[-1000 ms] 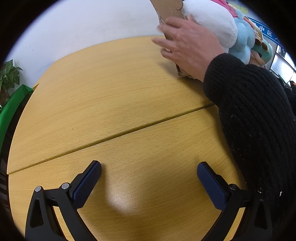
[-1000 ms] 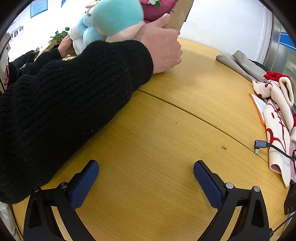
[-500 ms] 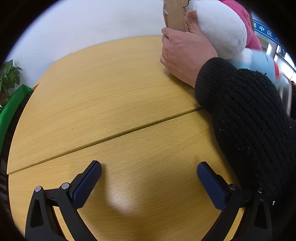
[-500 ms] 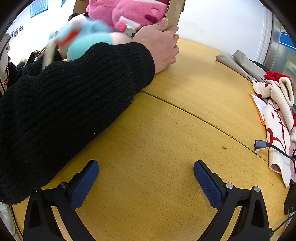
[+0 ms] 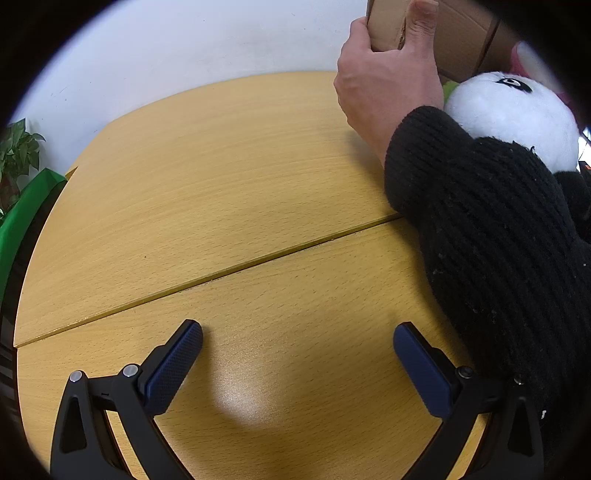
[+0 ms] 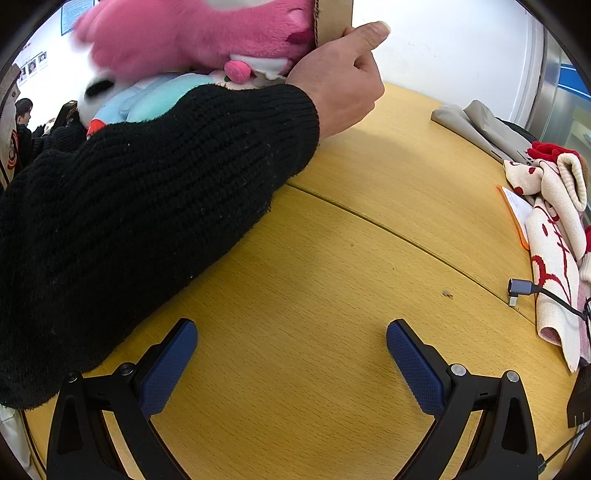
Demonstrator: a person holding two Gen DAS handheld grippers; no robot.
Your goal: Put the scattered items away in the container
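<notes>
A cardboard box (image 5: pixel 454 37) is tipped up at the far side of the wooden table (image 5: pixel 221 184), gripped by two bare hands in black sleeves (image 5: pixel 498 229). Plush toys spill from it: a white and black panda (image 5: pixel 513 114), a pink toy (image 6: pixel 192 33) and a light blue toy (image 6: pixel 155 99). The box edge also shows in the right wrist view (image 6: pixel 332 18). My left gripper (image 5: pixel 297 347) is open and empty above the table. My right gripper (image 6: pixel 291 345) is open and empty too.
A red and cream knitted cloth (image 6: pixel 550 236), an orange-edged card (image 6: pixel 517 210), a grey cable plug (image 6: pixel 521 290) and a grey garment (image 6: pixel 476 125) lie at the right. A green panel (image 5: pixel 22 206) and a plant (image 5: pixel 14 155) stand at the left.
The hands have tipped the box higher and the toys have tumbled out: the panda and pink toy now show. Both grippers have stayed still and open.
</notes>
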